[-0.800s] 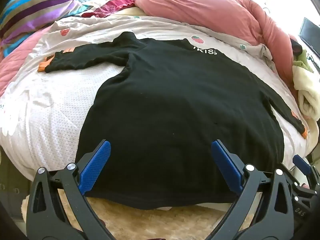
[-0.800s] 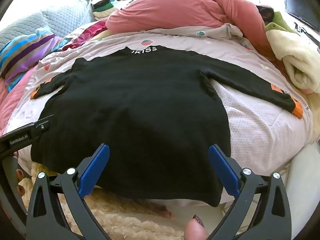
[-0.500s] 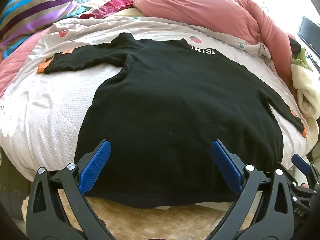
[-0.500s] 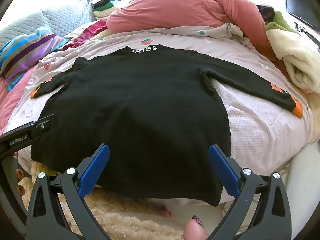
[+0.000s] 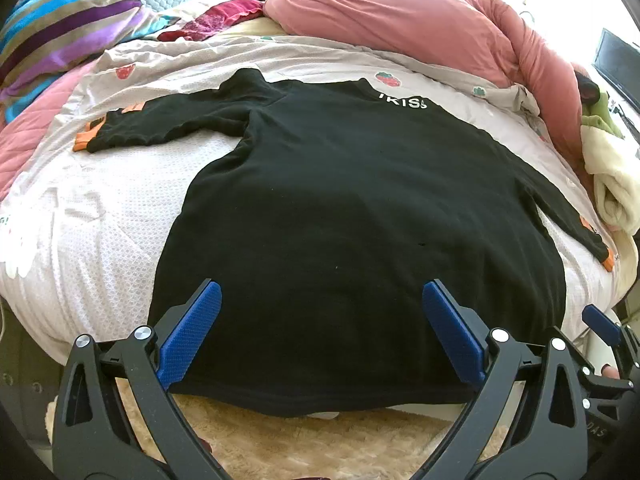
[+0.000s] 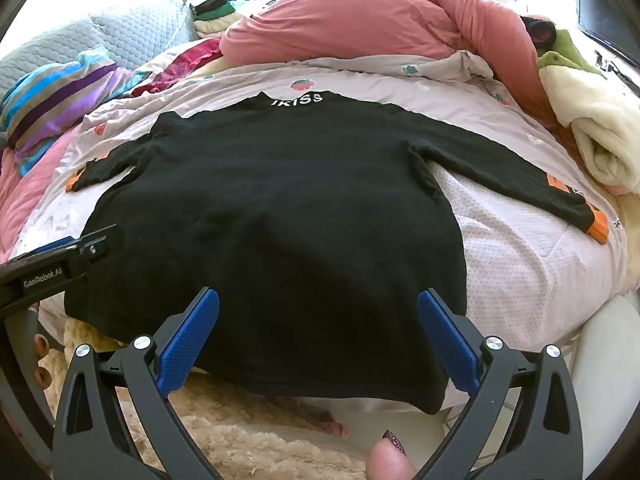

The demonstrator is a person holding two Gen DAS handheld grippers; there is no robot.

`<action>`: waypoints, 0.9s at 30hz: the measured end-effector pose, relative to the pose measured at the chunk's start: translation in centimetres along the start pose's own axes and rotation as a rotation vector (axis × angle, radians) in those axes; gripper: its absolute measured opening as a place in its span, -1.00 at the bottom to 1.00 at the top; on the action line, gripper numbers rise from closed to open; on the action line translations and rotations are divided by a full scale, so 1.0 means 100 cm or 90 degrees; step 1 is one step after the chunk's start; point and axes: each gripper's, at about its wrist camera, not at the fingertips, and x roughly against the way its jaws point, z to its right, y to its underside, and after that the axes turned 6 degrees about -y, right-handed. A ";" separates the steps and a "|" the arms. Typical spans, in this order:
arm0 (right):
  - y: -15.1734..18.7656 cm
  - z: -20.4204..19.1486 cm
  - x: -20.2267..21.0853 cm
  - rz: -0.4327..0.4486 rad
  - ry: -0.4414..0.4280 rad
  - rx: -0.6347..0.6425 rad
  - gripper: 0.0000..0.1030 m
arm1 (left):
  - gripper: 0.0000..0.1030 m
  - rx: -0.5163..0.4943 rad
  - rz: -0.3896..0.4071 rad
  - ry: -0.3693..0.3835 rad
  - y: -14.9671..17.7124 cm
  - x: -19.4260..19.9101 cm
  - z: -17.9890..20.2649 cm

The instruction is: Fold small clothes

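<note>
A black long-sleeved top point(image 5: 352, 208) point(image 6: 280, 216) with orange cuffs and white lettering at the neck lies spread flat on a white bed cover, both sleeves stretched outward and its hem hanging over the near edge. My left gripper point(image 5: 320, 292) hovers wide open above the hem with nothing between its blue pads. My right gripper point(image 6: 318, 300) is likewise open over the hem, empty. In the right wrist view the left gripper's black arm point(image 6: 60, 264) shows at the left edge. In the left wrist view a blue pad of the right gripper point(image 5: 600, 324) peeks in at the lower right.
A pink duvet point(image 5: 400, 24) is heaped behind the top. A striped pillow point(image 5: 64, 28) lies far left, a cream blanket point(image 6: 592, 128) at the right. A beige fluffy rug point(image 5: 320, 440) covers the floor below the bed edge. A toe point(image 6: 390, 460) shows at the bottom.
</note>
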 end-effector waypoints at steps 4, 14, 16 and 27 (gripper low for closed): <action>0.000 -0.002 0.000 0.002 0.000 -0.001 0.92 | 0.84 -0.001 0.000 -0.001 0.000 -0.001 0.000; 0.001 -0.001 -0.003 -0.005 -0.003 -0.006 0.92 | 0.84 -0.003 0.000 -0.002 0.001 -0.001 -0.001; 0.001 -0.001 -0.003 -0.005 -0.003 -0.006 0.92 | 0.84 -0.002 0.000 -0.001 0.000 -0.001 -0.001; 0.001 -0.001 -0.004 -0.005 -0.002 -0.010 0.92 | 0.84 0.001 0.000 0.001 0.000 0.000 -0.001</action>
